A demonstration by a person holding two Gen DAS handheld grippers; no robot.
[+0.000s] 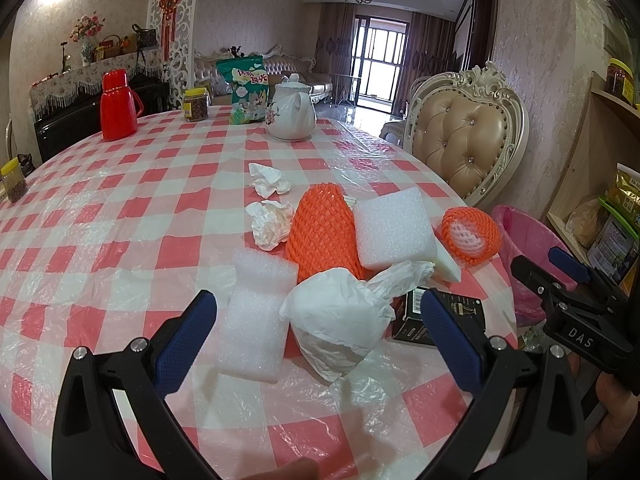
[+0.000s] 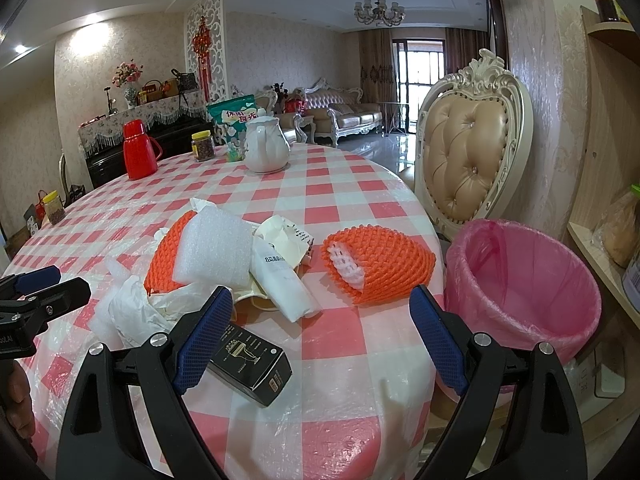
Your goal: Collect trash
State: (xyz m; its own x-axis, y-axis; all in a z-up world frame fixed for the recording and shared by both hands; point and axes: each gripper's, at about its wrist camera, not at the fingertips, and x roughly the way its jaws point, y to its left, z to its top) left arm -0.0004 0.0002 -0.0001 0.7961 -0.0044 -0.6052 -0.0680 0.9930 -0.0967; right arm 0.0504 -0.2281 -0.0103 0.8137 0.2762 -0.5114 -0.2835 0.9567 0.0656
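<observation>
With both my grippers spread open and empty, the black box (image 2: 250, 362) lies just at eleven o'clock of my right gripper (image 2: 320, 336), long axis running ten-to-four, the pink-lined bin (image 2: 520, 280) at two.

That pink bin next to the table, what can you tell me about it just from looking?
The pink bin is a round, open-topped waste basket lined with a thin, translucent pink plastic bag folded over its rim. It stands upright on the floor, lower than the tabletop, beside the edge of the checked table and in front of the cream tufted chair. What shows of its inside looks empty; the bottom is hidden. Neither pair of fingers touches it.
</observation>
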